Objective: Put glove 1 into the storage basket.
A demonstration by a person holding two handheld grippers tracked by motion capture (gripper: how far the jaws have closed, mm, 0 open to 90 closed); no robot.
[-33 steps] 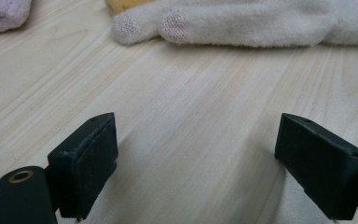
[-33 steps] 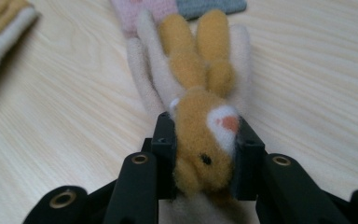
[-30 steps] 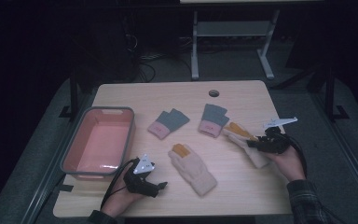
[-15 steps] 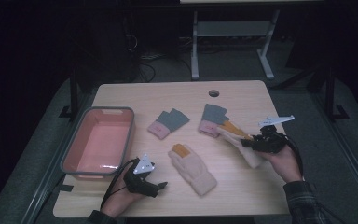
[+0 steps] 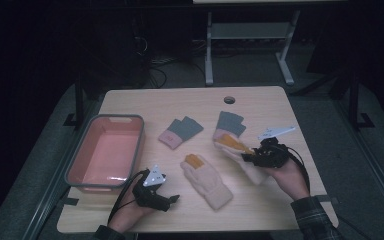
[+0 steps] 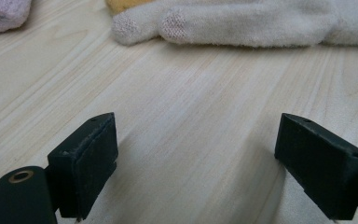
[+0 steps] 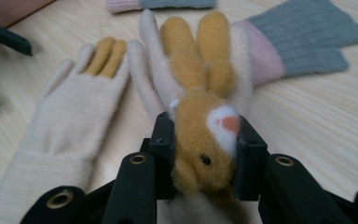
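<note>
- Pinching the cream glove [image 7: 200,140] at its orange animal patch, right gripper [image 5: 252,157] points toward ten o'clock.
- Left gripper [image 5: 172,200] rests low on table [image 5: 260,102], jaws spread, aimed three o'clock.

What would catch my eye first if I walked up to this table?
Probably the cream glove with a fuzzy orange animal face, pinched between the right gripper jaws at the table's right side. Its twin, the second cream glove, lies flat mid-table, and a pink tub sits at the left edge.
</note>
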